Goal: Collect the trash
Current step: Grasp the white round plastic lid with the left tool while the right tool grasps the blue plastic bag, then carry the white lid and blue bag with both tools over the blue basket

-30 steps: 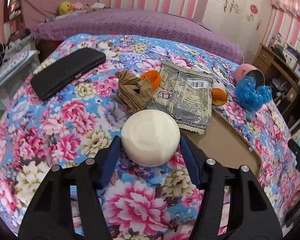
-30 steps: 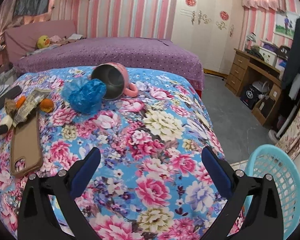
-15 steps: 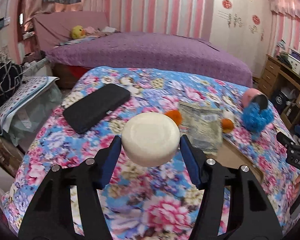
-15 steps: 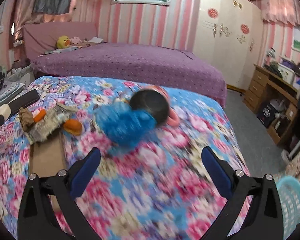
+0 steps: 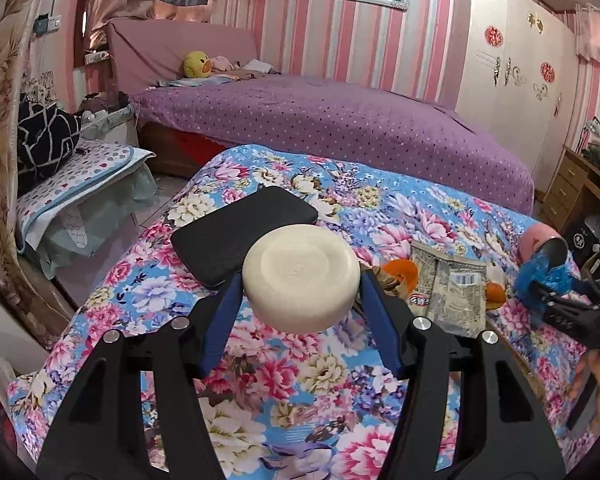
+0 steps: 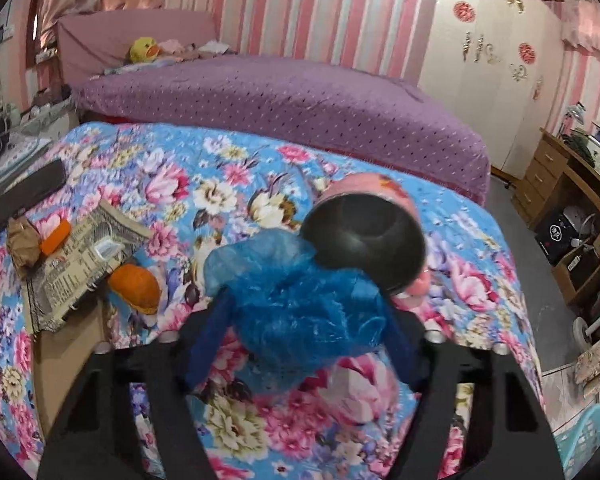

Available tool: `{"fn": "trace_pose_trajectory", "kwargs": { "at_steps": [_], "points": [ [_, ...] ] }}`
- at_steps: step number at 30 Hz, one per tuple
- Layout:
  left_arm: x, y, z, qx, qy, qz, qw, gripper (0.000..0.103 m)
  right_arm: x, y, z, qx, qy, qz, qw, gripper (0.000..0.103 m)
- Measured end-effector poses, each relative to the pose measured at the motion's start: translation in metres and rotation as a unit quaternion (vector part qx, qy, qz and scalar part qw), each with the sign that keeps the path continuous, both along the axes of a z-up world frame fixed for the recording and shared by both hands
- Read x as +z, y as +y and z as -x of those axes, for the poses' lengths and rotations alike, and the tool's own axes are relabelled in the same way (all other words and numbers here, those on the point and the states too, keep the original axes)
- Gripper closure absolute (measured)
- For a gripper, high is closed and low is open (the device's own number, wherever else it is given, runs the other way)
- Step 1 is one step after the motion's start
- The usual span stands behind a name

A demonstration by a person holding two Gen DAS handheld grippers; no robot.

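Observation:
My left gripper [image 5: 300, 294] is shut on a round cream disc [image 5: 302, 278], held above the flowered bedspread [image 5: 300, 384]. My right gripper [image 6: 304, 340] has its jaws closing on a crumpled blue plastic bag [image 6: 296, 312], and both fingers touch the bag's sides. The bag lies against the mouth of a pink mug [image 6: 364, 240] on its side. To the left lie a snack wrapper [image 6: 80, 264], orange peel [image 6: 134, 288] and a crumpled brown paper [image 6: 22, 244]. The left wrist view shows the same wrapper [image 5: 448, 292] and blue bag [image 5: 540, 280] at the right.
A black case [image 5: 240, 236] lies on the bedspread behind the disc. A phone in a tan case [image 6: 68, 352] sits under the wrapper's near end. A teal basket [image 6: 584, 436] stands on the floor at the lower right. A purple bed [image 6: 280, 96] lies behind.
The left gripper lifted the disc off the bedspread. The right gripper swung left from bare bedspread to the blue bag, and its wide jaws narrowed around it.

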State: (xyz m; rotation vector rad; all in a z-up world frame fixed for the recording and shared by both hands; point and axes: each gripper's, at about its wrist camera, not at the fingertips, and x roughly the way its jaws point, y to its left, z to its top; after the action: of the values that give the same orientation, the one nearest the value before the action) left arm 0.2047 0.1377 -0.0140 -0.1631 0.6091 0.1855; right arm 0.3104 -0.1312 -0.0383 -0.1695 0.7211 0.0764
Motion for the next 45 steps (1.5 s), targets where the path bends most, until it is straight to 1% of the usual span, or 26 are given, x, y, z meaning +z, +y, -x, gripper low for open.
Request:
{"fn": "trace_pose_trajectory", "kwargs": {
  "at_steps": [2,3,6,9,13,18,22,27,31,33,35,38,42,45],
  "points": [
    [0.001,-0.001,0.0,-0.001,-0.002,-0.001,1.0,0.044,-0.003,0.002,-0.001,0.011,0.005,-0.003,1.0,0.056],
    [0.002,-0.002,0.0,-0.001,-0.003,-0.003,1.0,0.044,-0.003,0.003,0.001,0.015,0.004,-0.004,1.0,0.059],
    [0.004,-0.006,0.002,-0.004,-0.006,-0.011,0.9999,0.044,0.004,0.001,0.01,0.011,-0.014,0.005,1.0,0.063],
    [0.006,-0.008,0.005,-0.004,-0.009,-0.011,0.9999,0.044,0.014,-0.009,0.024,0.009,-0.032,-0.003,0.999,0.063],
    [0.01,-0.014,0.011,-0.008,-0.014,-0.006,0.9998,0.044,0.028,-0.027,0.051,0.002,-0.055,-0.001,0.998,0.064],
    [0.014,-0.037,0.022,-0.029,-0.023,-0.018,0.9992,0.044,0.043,-0.051,0.085,-0.008,-0.069,-0.009,0.998,0.064],
    [0.015,-0.06,0.032,-0.052,-0.026,-0.017,0.9982,0.044,0.051,-0.07,0.118,-0.019,-0.077,-0.008,0.997,0.064],
    [0.014,-0.091,0.045,-0.091,-0.023,-0.019,0.9954,0.044,0.051,-0.092,0.153,-0.037,-0.076,-0.008,0.996,0.064],
    [0.011,-0.111,0.054,-0.106,-0.019,-0.028,0.9938,0.044,0.047,-0.106,0.177,-0.049,-0.075,0.004,0.996,0.064],
    [0.012,-0.118,0.059,-0.114,-0.02,-0.024,0.9929,0.044,0.047,-0.115,0.188,-0.057,-0.076,-0.008,0.995,0.064],
    [0.013,-0.128,0.064,-0.121,-0.023,-0.033,0.9919,0.044,0.046,-0.126,0.199,-0.065,-0.078,-0.023,0.995,0.064],
    [0.012,-0.14,0.07,-0.123,-0.025,-0.041,0.9913,0.044,0.043,-0.133,0.208,-0.071,-0.079,-0.03,0.994,0.064],
    [0.008,-0.151,0.077,-0.125,-0.016,-0.023,0.9918,0.044,0.038,-0.143,0.214,-0.076,-0.08,-0.033,0.993,0.064],
    [0.006,-0.165,0.082,-0.13,-0.016,-0.025,0.9911,0.044,0.038,-0.151,0.218,-0.078,-0.084,-0.041,0.993,0.064]
  ]
}}
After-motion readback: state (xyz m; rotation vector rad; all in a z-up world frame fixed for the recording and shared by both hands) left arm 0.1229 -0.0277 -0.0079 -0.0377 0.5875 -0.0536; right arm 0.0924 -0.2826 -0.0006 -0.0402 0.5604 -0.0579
